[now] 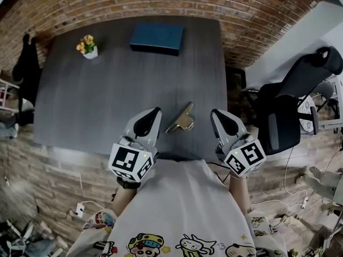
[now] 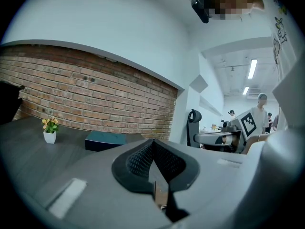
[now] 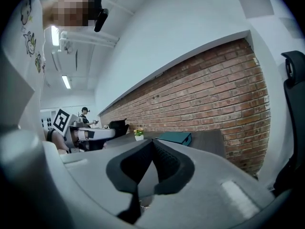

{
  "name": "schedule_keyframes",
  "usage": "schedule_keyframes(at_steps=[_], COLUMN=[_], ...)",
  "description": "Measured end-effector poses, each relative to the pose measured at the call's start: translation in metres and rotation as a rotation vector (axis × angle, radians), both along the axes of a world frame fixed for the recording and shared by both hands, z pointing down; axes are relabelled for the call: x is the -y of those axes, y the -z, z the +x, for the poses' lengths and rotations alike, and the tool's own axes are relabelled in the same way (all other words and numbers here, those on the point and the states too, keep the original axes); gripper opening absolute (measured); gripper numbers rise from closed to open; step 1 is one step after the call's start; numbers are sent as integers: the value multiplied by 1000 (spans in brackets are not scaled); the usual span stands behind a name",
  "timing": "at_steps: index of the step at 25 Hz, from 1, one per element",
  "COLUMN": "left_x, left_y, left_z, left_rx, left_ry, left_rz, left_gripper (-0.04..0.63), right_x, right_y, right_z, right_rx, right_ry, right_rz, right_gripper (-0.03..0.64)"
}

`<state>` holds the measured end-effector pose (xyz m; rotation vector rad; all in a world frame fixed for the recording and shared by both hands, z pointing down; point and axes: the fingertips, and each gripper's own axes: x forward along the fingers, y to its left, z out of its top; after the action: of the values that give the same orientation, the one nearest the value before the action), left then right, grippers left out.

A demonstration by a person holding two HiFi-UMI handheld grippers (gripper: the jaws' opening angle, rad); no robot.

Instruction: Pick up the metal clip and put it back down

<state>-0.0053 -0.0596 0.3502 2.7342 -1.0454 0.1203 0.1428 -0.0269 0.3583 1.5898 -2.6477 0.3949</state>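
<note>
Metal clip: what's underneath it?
Only the dark table shows under the metal clip. The spot directly beneath it is covered by the clip itself.

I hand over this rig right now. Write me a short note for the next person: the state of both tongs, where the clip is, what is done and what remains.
The left tongs: shut, empty, above the near table edge.
The right tongs: shut, empty, to the right of the clip.
The metal clip: lies on the table near its front edge, between the two tongs, touching neither.
Done: unclear. These views do not show whether the clip was already lifted and put back.
Left: if it was not, open one of the tongs, grasp the clip, raise it and set it down again.
</note>
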Motion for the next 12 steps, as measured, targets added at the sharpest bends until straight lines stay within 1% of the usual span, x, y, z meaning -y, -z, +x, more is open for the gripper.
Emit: schedule_keyframes(at_steps=[12], left_x=[10], left_y=[-3], left_z=[2], left_rx=[10], left_ry=[17], left_rz=[-19], left_gripper=[3], right_x=[9], right_y=[-2], right_z=[10], right_rx=[-29], right_ry=[-17], right_rz=[7], right_gripper=[0])
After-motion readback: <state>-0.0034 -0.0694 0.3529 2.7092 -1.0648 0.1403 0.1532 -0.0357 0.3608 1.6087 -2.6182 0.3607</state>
